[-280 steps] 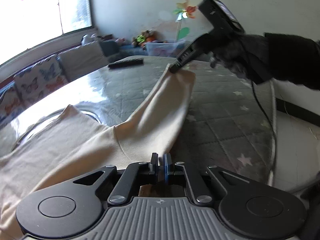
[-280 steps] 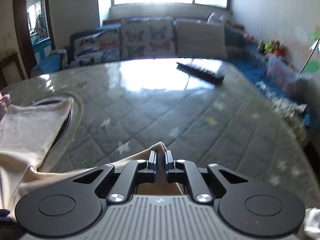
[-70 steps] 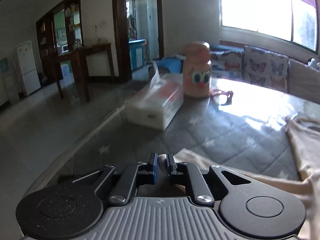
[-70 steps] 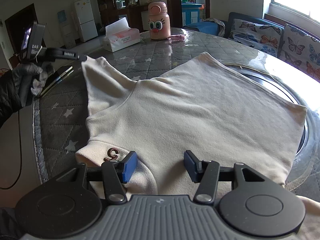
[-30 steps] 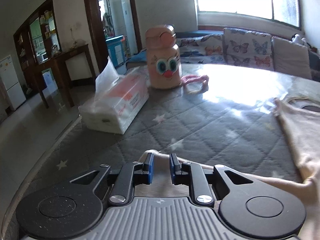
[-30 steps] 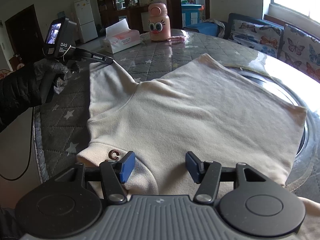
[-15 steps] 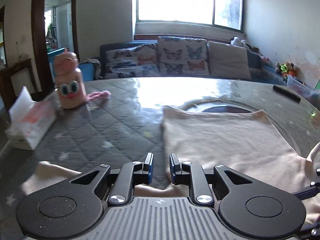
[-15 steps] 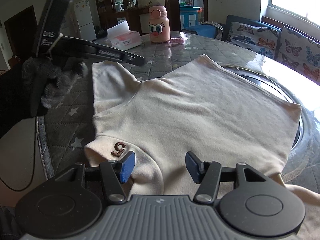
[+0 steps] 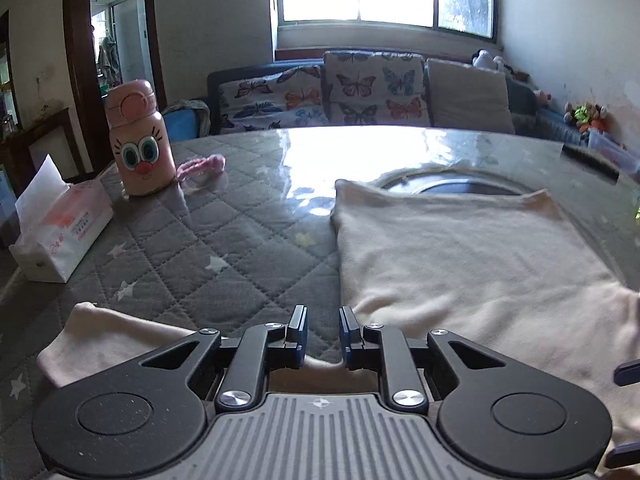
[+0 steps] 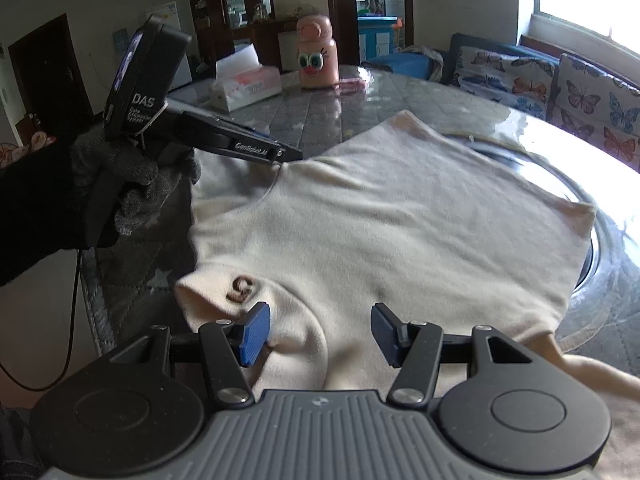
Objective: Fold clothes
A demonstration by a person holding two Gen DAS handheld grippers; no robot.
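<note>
Cream fabric, left wrist view: my left gripper (image 9: pixel 322 334) looks over a cream long-sleeved knit top (image 9: pixel 460 264) spread flat on the grey quilted star-print table cover (image 9: pixel 208 248).
Left jaws: a narrow gap, nothing pinched between the blue pads (image 9: pixel 301 334); grey quilt shows through the gap.
Sleeve: the cream sleeve with its cuff (image 9: pixel 86 338) runs near-left across the bottom of the view and passes under my fingers, so its long axis lies left to right.
Body of the top: far and right of the jaws, its left edge starting just beside the right finger.
Bystanders: pink cartoon-face bottle (image 9: pixel 140 144) and white tissue box (image 9: pixel 60 232), far left, well apart from the cloth.

Right wrist view: my right gripper (image 10: pixel 317 334) sits at the near edge of the same top (image 10: pixel 400 232).
Right jaws: roughly half open, empty, straddling a raised fold of the collar with a brown emblem (image 10: pixel 239 289) just beside the left pad.
Left gripper from here: held in a grey-gloved hand (image 10: pixel 132 184), its tip at the far-left armpit where sleeve meets body.
Judgement: the sleeve is nearest my left hand; folding it means carrying it right, across the body.
</note>
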